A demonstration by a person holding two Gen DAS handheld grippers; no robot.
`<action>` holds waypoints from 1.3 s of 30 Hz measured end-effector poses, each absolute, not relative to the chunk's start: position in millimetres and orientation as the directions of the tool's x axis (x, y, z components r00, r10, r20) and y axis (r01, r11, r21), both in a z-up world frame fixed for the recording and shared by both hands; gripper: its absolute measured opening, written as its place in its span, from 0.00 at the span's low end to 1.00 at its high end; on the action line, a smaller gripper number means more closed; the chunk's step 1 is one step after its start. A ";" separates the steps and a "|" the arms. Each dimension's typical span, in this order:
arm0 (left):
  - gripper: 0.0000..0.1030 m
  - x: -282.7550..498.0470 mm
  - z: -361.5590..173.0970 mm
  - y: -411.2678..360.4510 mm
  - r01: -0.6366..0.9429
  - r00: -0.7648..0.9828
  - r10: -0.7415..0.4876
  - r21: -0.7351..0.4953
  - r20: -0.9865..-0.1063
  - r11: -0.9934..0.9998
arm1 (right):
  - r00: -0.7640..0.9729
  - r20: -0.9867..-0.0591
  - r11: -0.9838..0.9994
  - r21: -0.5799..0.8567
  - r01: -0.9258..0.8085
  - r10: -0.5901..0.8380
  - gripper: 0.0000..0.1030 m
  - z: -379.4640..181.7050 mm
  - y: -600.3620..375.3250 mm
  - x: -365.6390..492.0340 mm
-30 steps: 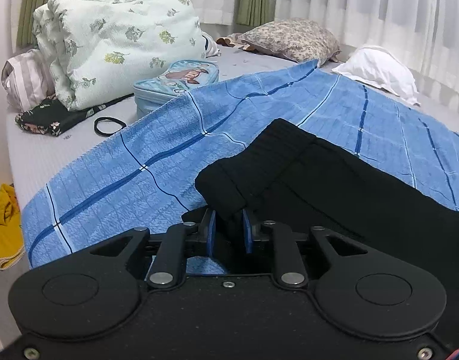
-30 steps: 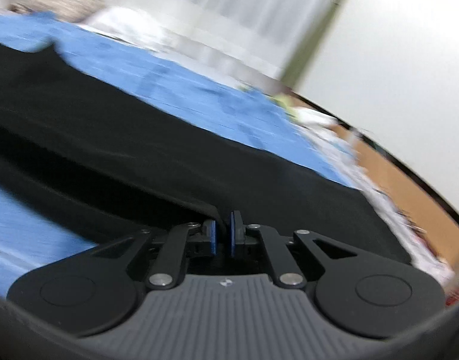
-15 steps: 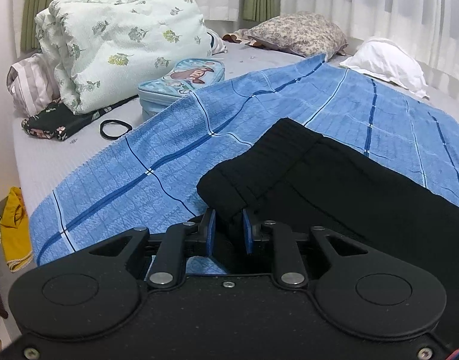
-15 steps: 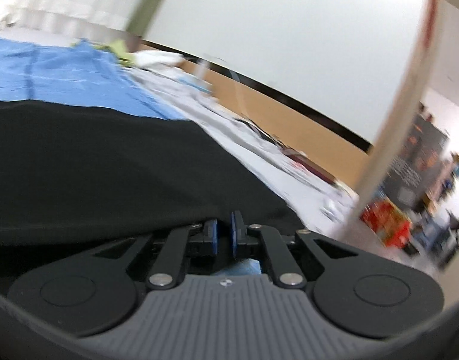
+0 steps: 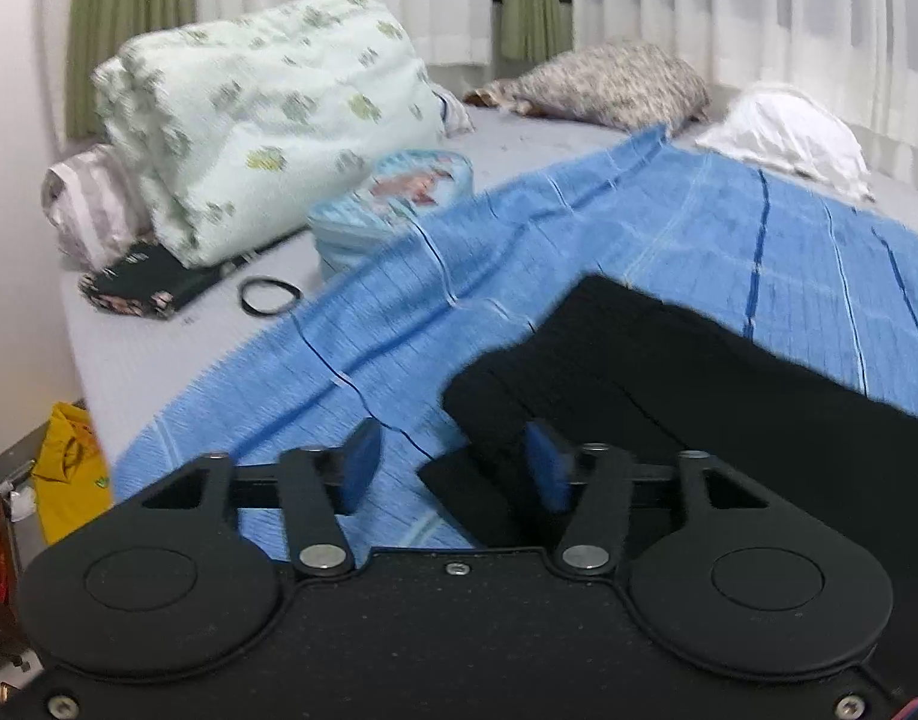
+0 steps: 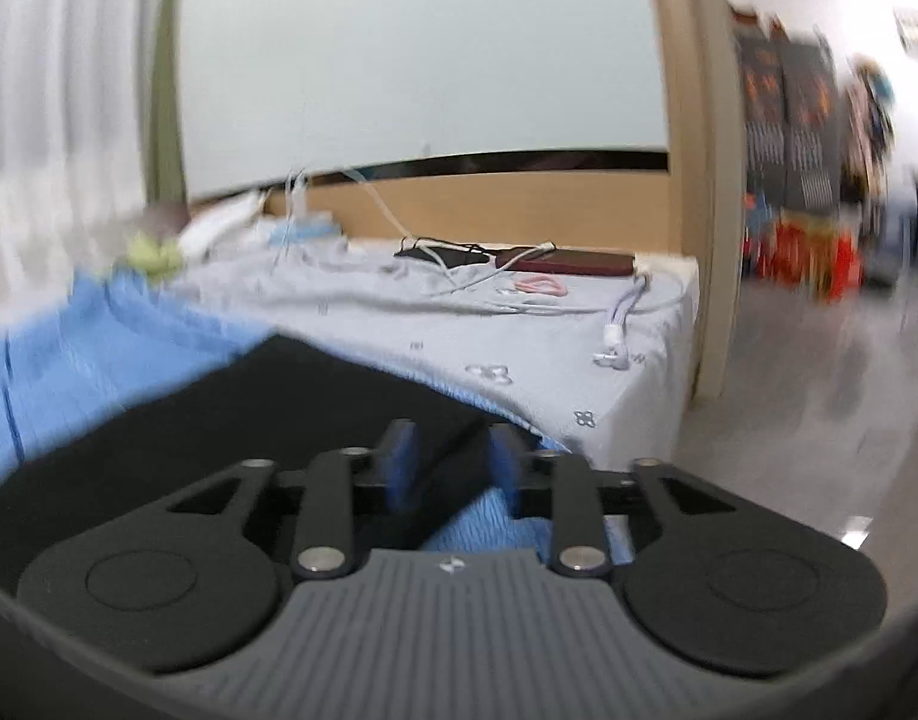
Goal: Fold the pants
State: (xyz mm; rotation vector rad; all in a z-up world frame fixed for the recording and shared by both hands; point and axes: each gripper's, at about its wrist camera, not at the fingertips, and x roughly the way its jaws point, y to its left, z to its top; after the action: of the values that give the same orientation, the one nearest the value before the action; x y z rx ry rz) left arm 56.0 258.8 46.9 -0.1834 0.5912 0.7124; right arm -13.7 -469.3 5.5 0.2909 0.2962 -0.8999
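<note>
Your left gripper (image 5: 450, 474) sits at the pants' (image 5: 669, 396) waistband corner, and its jaws have just been opening: the blue pads (image 5: 358, 468) now stand well apart, with the black cloth lying between them but pressed by neither. That looks like a release, made so the folded edge can settle flat. The pants lie across the blue plaid blanket (image 5: 519, 276), running from six o'clock toward three o'clock in the left wrist view. The blanket gives you a broad, smooth bed to fold on. Well clear at ten o'clock are the floral quilt (image 5: 261, 114) and, just below it at nine o'clock, the hair tie (image 5: 269, 298), so neither can snag.

Your right gripper (image 6: 450, 468) matches it at the far end. Its jaws have also just been opening, and a thin edge of the pants (image 6: 249, 420) runs loose between the parted pads without being pinched. This corner lies near the blanket's (image 6: 99, 348) edge, close to the mattress corner; cables (image 6: 489, 288) sprawl at one o'clock, apart from the cloth.
</note>
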 end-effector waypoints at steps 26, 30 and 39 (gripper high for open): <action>0.74 83.4 21.1 173.8 -0.430 0.654 0.406 0.128 -0.639 0.894 | 0.540 -0.436 0.551 0.114 0.827 -0.720 0.14 -8.2 -503.3 12.4; 0.74 78.7 16.9 177.7 -0.432 0.654 0.409 0.130 -0.637 0.893 | 0.562 -0.411 0.514 0.231 0.826 -0.718 0.46 -4.5 -503.1 -6.0; 0.75 76.8 20.6 180.4 -0.438 0.661 0.399 0.105 -0.635 0.893 | 0.624 -0.456 0.505 0.367 0.781 -0.634 0.52 -11.6 -505.1 -28.3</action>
State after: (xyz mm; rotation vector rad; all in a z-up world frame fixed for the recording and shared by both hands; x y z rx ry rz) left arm 76.8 180.4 20.6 -0.0583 0.7040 0.4736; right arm -28.3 -505.1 -11.6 0.5838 0.2774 -0.8673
